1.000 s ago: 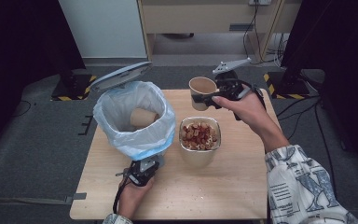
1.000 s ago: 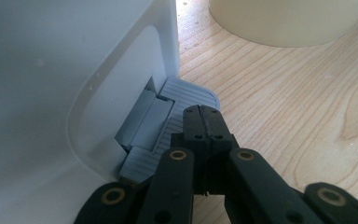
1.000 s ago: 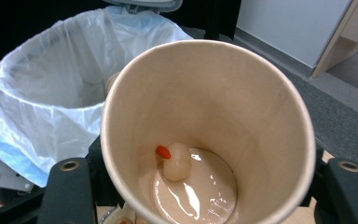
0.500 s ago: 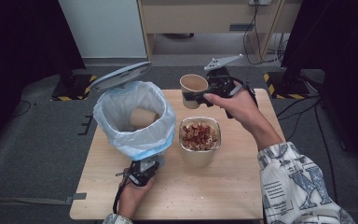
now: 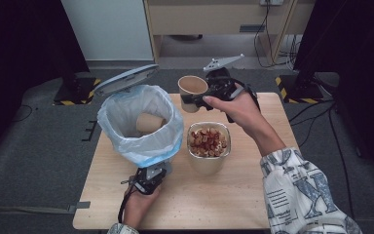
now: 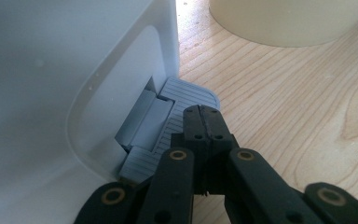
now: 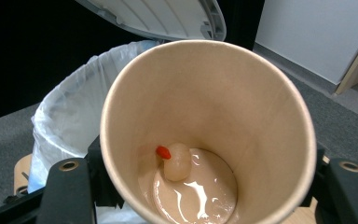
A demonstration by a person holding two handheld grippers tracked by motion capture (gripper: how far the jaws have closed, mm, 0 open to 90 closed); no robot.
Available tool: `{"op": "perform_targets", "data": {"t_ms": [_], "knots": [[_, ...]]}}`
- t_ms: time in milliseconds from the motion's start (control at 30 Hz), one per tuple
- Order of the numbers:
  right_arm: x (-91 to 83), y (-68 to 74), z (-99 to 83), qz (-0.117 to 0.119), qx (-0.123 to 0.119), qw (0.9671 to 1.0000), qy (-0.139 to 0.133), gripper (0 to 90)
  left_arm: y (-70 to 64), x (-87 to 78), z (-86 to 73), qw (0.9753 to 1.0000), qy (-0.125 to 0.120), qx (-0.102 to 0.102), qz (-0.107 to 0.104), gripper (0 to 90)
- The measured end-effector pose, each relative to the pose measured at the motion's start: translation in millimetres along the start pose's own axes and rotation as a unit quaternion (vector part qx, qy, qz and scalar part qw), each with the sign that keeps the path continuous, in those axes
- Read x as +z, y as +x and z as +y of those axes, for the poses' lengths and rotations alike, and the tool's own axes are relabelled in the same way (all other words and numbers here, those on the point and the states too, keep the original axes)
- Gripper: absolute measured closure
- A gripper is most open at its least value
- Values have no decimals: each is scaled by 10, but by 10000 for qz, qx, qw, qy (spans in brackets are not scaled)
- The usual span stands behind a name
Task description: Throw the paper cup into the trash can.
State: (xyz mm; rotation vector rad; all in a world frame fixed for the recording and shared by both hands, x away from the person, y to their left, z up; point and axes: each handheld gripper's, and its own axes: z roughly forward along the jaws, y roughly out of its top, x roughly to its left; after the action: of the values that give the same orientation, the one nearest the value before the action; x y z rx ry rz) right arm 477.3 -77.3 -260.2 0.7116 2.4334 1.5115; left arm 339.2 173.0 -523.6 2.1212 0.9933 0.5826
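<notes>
Holding a brown paper cup with beige dregs clamped in the right tongs, lifted beside the white lidded bin lined with a pale blue bag, left tongs pressed together on the grey ridged pedal, wooden counter below.

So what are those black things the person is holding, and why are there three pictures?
Each black thing is a hand-held gripper, a pinching tool with its own little camera. One picture looks down from above; the other two look along each tool. On the table stand a bin lined with a bag, its lid up, and a bowl of snacks. The left hand-held gripper, shut, presses the bin's pedal. The right hand-held gripper holds a paper cup above the table near the bin, with a little milky drink left inside.
</notes>
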Motion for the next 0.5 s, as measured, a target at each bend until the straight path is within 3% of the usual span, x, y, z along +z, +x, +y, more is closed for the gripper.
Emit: {"op": "perform_targets", "data": {"t_ms": [500], "knots": [[177, 167, 122, 162, -50, 9999, -21, 326, 1, -2, 2, 10000, 16, 9, 1, 893]]}}
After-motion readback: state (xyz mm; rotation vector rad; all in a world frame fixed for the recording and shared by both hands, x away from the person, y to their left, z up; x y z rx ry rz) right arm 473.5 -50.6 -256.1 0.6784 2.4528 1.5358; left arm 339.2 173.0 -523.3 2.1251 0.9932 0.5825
